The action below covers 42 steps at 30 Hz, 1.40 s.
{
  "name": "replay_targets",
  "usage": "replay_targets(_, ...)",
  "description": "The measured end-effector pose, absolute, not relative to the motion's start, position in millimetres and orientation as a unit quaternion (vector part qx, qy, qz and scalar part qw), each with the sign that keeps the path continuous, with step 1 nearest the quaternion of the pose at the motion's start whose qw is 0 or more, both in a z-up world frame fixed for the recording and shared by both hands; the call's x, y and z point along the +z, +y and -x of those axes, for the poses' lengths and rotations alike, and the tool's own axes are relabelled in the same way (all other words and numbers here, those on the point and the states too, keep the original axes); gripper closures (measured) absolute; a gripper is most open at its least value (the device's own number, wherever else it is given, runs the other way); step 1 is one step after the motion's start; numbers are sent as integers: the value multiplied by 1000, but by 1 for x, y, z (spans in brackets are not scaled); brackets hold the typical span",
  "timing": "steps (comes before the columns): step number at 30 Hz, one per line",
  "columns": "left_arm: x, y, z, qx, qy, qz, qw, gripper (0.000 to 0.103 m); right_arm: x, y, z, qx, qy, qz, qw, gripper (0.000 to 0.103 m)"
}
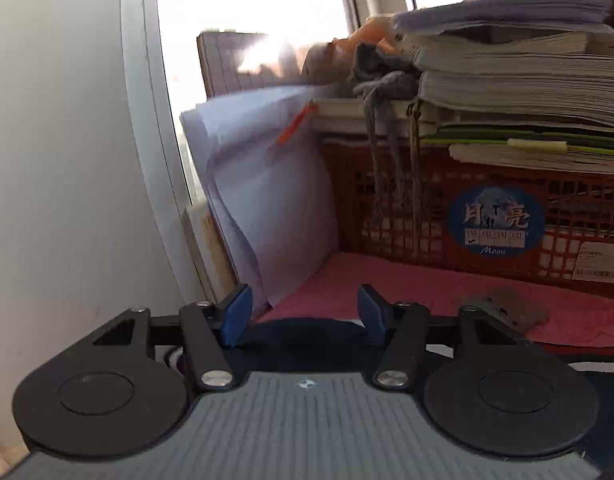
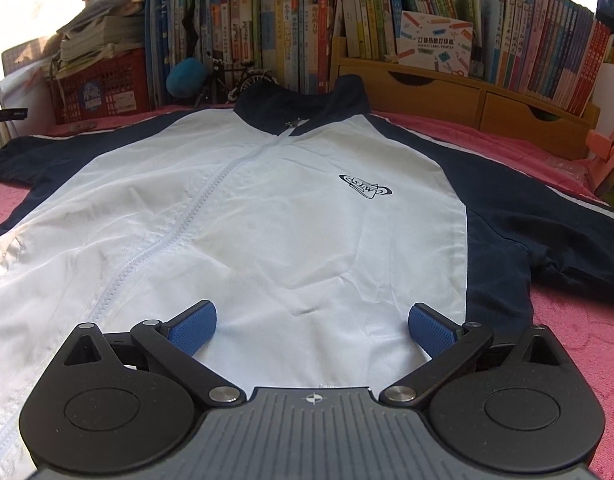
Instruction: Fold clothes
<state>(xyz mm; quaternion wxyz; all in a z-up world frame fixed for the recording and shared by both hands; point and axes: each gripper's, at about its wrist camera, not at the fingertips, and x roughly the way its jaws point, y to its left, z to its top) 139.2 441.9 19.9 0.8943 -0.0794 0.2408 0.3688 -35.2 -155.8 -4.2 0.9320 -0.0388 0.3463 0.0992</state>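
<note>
A white jacket (image 2: 307, 200) with navy sleeves and collar lies flat and zipped on the pink bed cover (image 2: 567, 340). My right gripper (image 2: 313, 320) hovers open and wide over the white front near the hem, with nothing between its blue pads. In the left wrist view, my left gripper (image 1: 305, 312) stands partly open with the dark navy sleeve end (image 1: 307, 334) in the gap between its pads. The pads do not visibly press on it. The same sleeve (image 2: 35, 156) stretches out to the far left in the right wrist view.
A red plastic crate (image 1: 387, 200) topped with stacked papers (image 1: 527, 72) stands just beyond the left gripper, and loose white sheets (image 1: 259, 184) lean beside it. A white wall (image 1: 67, 160) closes the left side. Bookshelves (image 2: 347, 20) and a wooden drawer unit (image 2: 467, 96) line the back.
</note>
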Motion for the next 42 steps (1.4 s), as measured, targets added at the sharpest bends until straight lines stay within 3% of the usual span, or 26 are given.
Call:
replay_targets(2,3,467,-144,372,272,153,874,69,-4,-156,36,100,345,38,932,0)
replay_targets(5,-7,474,-145,365,280,161,873,69,-4,-157,35,100,344,37,933,0)
replay_targets(7,-7,472,-151,361,292,144,874,64,-4,-157,35,100,344,36,933,0)
replay_targets(9,-8,462,-160,361,310,109,873,52,-4,-158,35,100,344,35,933,0)
replay_targets(14,13,424,-148,309,316,90,893,46,-4,-159,35,100,343,34,933,0)
replay_targets(17,38,385,-126,262,295,75,916,31,-4,-159,35,100,343,34,933,0)
replay_targets(21,64,323,-85,203,286,47,935,24,-4,-158,35,98,342,35,934,0)
replay_targets(28,71,206,47,39,294,97,950,13,27,-156,83,102,310,74,943,0)
replay_targets(30,64,174,88,3,307,85,948,1,45,-161,118,124,290,73,946,0)
replay_targets(37,35,116,177,-30,363,116,924,0,66,-194,215,137,321,15,937,0)
replay_targets(42,29,93,208,-11,386,65,920,0,46,-197,258,107,345,-25,932,0)
